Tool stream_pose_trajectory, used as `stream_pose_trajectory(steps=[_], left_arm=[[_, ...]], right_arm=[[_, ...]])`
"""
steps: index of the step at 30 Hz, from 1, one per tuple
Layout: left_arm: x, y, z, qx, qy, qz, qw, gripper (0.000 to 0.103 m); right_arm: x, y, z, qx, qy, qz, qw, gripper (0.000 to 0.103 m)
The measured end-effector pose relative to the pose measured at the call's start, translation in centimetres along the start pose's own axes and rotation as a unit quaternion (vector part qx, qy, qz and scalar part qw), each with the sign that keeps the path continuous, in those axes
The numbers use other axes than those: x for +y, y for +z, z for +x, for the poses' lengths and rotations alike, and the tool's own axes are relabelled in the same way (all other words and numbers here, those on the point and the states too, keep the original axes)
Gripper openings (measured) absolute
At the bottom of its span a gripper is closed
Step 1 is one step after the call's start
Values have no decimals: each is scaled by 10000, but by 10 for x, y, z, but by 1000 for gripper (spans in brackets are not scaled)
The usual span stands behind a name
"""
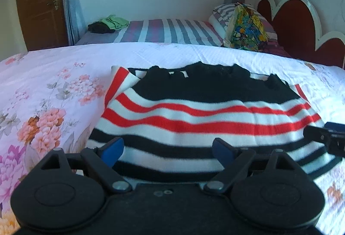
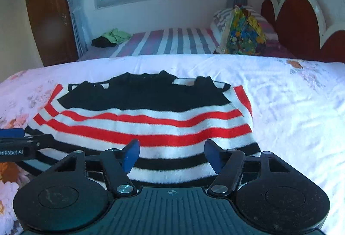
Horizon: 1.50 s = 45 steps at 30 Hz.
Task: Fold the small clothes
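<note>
The left tool (image 1: 167,152) hangs over the near hem of the striped sweater (image 1: 204,118), released, nothing between its blue fingers (image 1: 113,152). The right tool (image 2: 172,154) is beside it, also released and empty. The sweater lies folded on the floral bedspread (image 1: 43,92) toward the bed's near edge. Farther off, a striped sheet (image 1: 172,31) carries a green garment (image 1: 114,22) and a colourful bag (image 1: 248,29) beside the headboard (image 1: 297,25).

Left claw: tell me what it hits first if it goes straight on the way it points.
Probably the striped sweater, which lies flat on the floral bedspread just ahead of the open left claw. Nothing else shows in that line, though depth is uncertain.
</note>
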<state>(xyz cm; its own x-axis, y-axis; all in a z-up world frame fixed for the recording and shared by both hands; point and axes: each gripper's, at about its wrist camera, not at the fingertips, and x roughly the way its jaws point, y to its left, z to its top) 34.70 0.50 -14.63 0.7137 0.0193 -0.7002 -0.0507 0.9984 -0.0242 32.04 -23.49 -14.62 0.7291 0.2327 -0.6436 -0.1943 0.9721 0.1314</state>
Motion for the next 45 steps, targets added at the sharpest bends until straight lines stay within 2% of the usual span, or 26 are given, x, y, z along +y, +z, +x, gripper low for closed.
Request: stream_pose_trajectory(steps=[1, 2, 6, 9, 10, 13, 15, 16, 24, 32, 36, 38, 40, 43, 45], left_arm=[[1, 4, 2, -22, 3, -26, 10000, 89], [2, 7, 5, -47, 37, -32, 10000, 89], [7, 19, 23, -99, 258, -7, 9996, 90], [21, 16, 50, 398, 450, -271, 9978, 91], [28, 12, 54, 414, 355, -443, 9975, 92], [29, 9, 50, 352, 342, -378, 9981, 92], [29, 9, 46, 372, 363, -333, 9981, 91], [30, 9, 43, 398, 364, -376, 9978, 91], [43, 2, 11, 612, 136, -912, 9939, 95], [51, -18, -10, 779, 52, -1278, 9887, 95], [56, -30, -18, 892, -122, -1632, 9825, 95], [60, -37, -19, 936, -250, -1917, 9767, 95], [66, -44, -20, 917, -428, -2335, 9671, 95], [75, -55, -14, 813, -771, -2966, 9484, 95], [77, -57, -5, 743, -881, -3150, 9421, 95]], right_arm=[[3, 2, 2, -3, 39, -56, 10000, 49], [6, 5, 6, 29, 80, -95, 9999, 45], [20, 18, 22, 27, 268, -91, 9996, 45], [36, 25, 35, -33, 357, -171, 9992, 45], [41, 26, 41, -9, 389, -198, 9990, 45], [50, 25, 58, 91, 435, -268, 9987, 45], [53, 18, 78, 478, 291, -434, 9975, 45], [52, 15, 80, 448, 288, -476, 9974, 45], [48, 11, 54, 405, 618, -258, 9969, 45], [52, -5, 29, 440, 577, -271, 9970, 45], [50, -10, 20, 453, 552, -211, 9972, 45], [49, -12, 16, 436, 539, -200, 9974, 45], [48, -14, 15, 434, 521, -201, 9975, 45], [44, -16, 17, 471, 513, -139, 9975, 45], [42, -16, 21, 503, 519, -124, 9973, 45]])
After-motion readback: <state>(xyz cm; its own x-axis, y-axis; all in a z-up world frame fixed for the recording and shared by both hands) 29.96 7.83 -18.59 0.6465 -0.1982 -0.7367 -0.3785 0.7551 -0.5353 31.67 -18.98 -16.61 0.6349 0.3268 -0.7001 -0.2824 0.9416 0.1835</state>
